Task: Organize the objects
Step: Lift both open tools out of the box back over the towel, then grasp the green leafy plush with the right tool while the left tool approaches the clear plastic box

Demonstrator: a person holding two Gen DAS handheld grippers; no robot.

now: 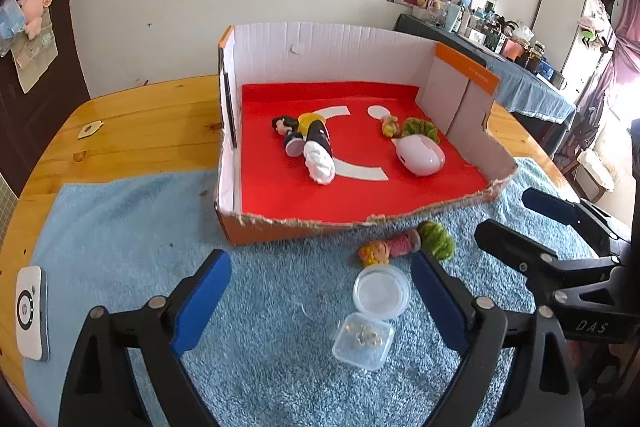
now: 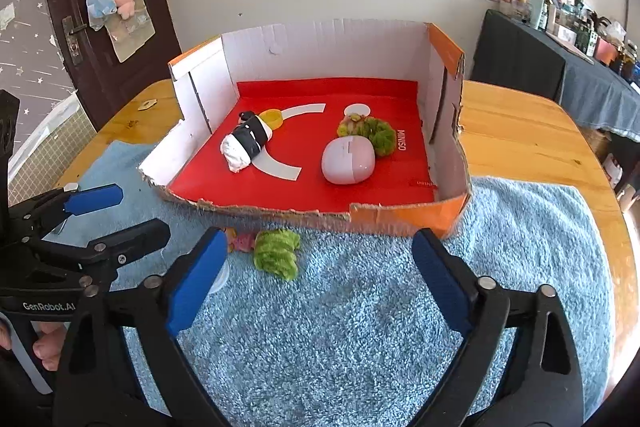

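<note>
An open cardboard box with a red floor stands on a blue towel. In it lie a black-and-white doll, a pink egg-shaped case and a green fuzzy ring. In front of the box lie a small doll figure and a second green fuzzy ring. My left gripper is open. A round clear lid and a small square plastic box lie untouched on the towel between its fingers. My right gripper is open over bare towel, right of the ring.
A white handheld device lies at the towel's left edge. The round wooden table extends to both sides of the box, and a small wood chip lies at its back left. The two grippers sit side by side, close together.
</note>
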